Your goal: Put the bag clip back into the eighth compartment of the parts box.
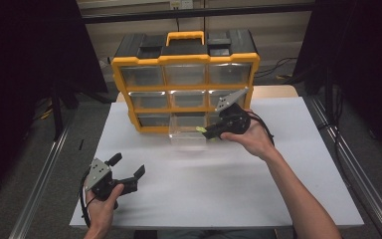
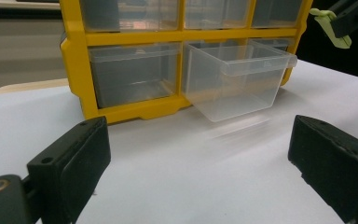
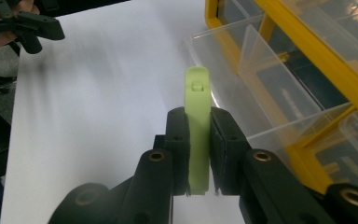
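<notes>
A yellow and black organiser (image 1: 185, 74) with clear drawers stands at the back of the white table (image 1: 219, 189). Its bottom middle drawer (image 1: 188, 133) (image 2: 235, 79) (image 3: 261, 93) is pulled out, and I see nothing in it. My right gripper (image 1: 210, 132) (image 3: 198, 135) hovers by that drawer's right front corner, shut on a light green flat plastic piece (image 3: 198, 126) (image 1: 201, 130) (image 2: 332, 25). My left gripper (image 1: 128, 167) rests low at the table's front left, its jaws wide open with nothing between the pads (image 2: 77, 158).
Dark curtains and metal rails flank the table. The wooden edge of a second surface (image 1: 278, 91) shows behind the organiser at the right. White tabletop stretches between the two grippers.
</notes>
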